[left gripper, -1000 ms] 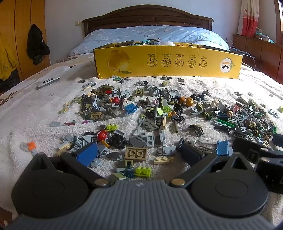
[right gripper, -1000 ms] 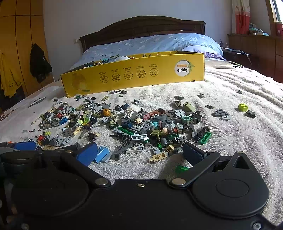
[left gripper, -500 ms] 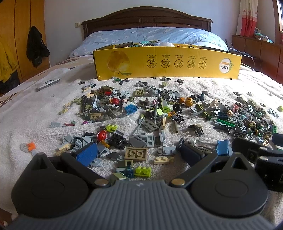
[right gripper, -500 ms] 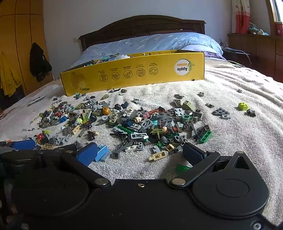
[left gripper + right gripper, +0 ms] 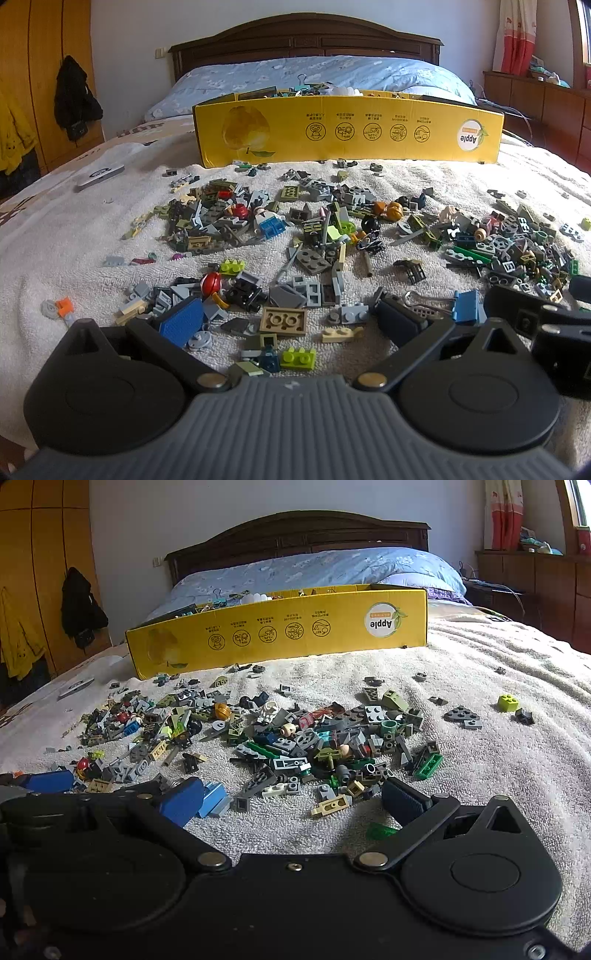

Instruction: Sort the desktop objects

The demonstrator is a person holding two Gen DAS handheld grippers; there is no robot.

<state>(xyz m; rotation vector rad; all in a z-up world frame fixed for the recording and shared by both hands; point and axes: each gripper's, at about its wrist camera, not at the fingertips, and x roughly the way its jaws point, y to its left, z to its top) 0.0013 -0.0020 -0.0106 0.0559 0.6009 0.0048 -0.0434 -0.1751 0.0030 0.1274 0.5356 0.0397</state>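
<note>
Many small toy bricks (image 5: 314,240) lie scattered on a white towel (image 5: 55,251) on a bed; they also show in the right wrist view (image 5: 314,738). A yellow cardboard box (image 5: 347,129) stands behind them, also in the right wrist view (image 5: 280,631). My left gripper (image 5: 288,321) is open and low over the near bricks, with a tan plate (image 5: 283,320) between its fingers. My right gripper (image 5: 291,801) is open and empty, low over the pile's near edge. A blue brick (image 5: 212,797) lies beside its left finger.
A lime brick (image 5: 508,702) and grey pieces lie apart at the right. A flat silver device (image 5: 99,176) lies at the far left. Headboard, pillows, a wardrobe at left and a dresser at right surround the bed.
Both views have tilted down slightly, so the box and bricks sit a little lower in frame. The jaws and the bricks have not moved.
</note>
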